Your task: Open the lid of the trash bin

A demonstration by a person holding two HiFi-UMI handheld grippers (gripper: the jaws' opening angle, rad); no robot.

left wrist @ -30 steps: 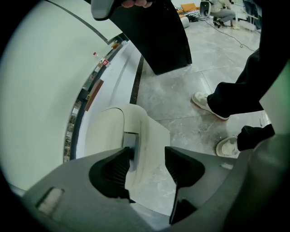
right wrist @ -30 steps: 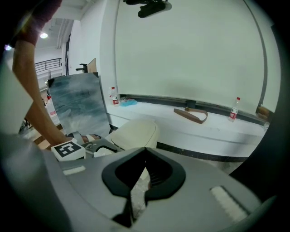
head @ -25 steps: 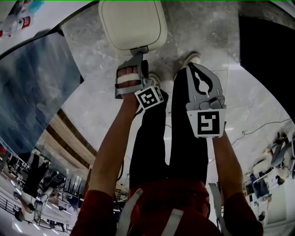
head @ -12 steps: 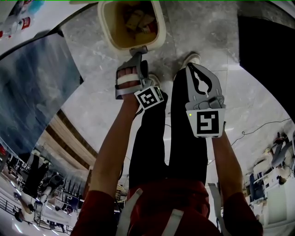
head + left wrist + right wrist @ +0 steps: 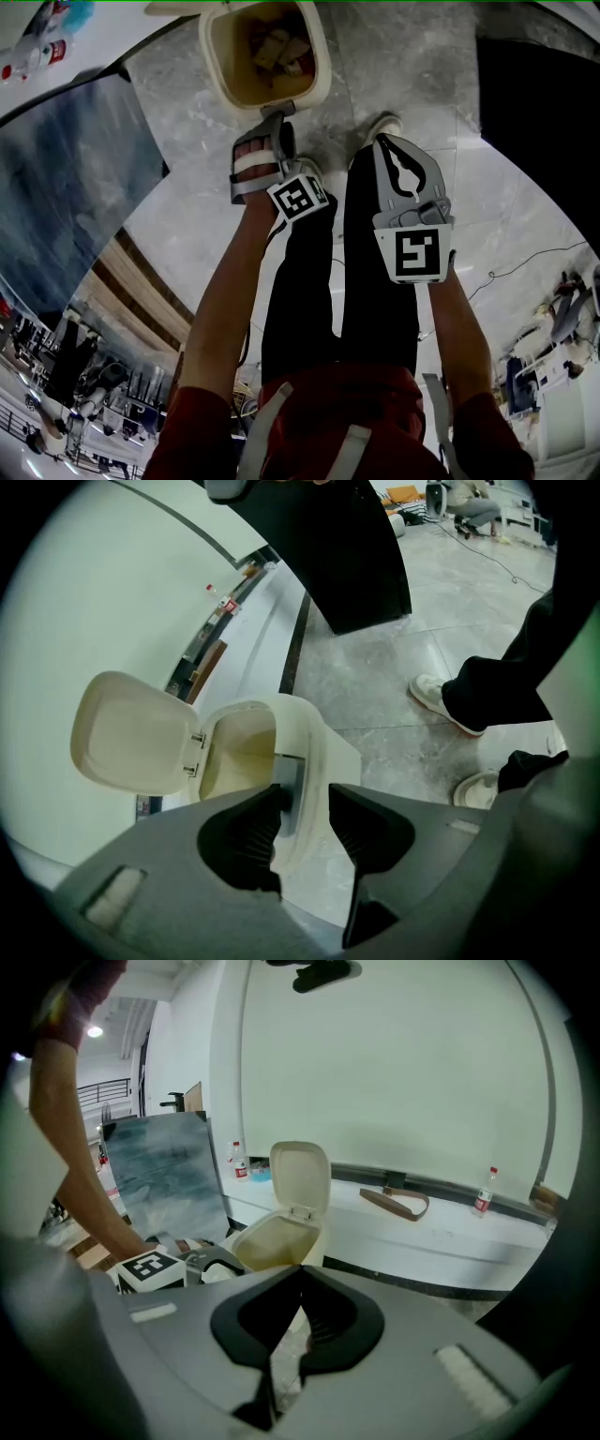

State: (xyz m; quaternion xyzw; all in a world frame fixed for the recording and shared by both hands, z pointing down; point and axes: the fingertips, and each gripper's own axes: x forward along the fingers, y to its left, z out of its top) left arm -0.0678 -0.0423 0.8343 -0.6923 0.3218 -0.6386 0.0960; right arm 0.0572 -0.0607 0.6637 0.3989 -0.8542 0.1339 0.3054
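Lid up on the trash bin (image 5: 206, 52), with our left gripper (image 5: 305, 799) at its front edge

The bin stands on the grey marbled floor (image 5: 187, 197) just ahead of our feet, its lid (image 5: 127, 733) tipped back on two small hinges, so we judge the opening done; the left gripper sits low at the front rim because the grey release tab (image 5: 289, 785) is there; its ribbed black jaws stand apart, have just been closing, and frame that tab, though we cannot tell whether either pad touches it; the right gripper (image 5: 302, 1271) hangs back over our leg, jaws pressed together on nothing; the bin is smooth cream plastic, a rounded rectangle, with crumpled scraps (image 5: 272, 47) inside.
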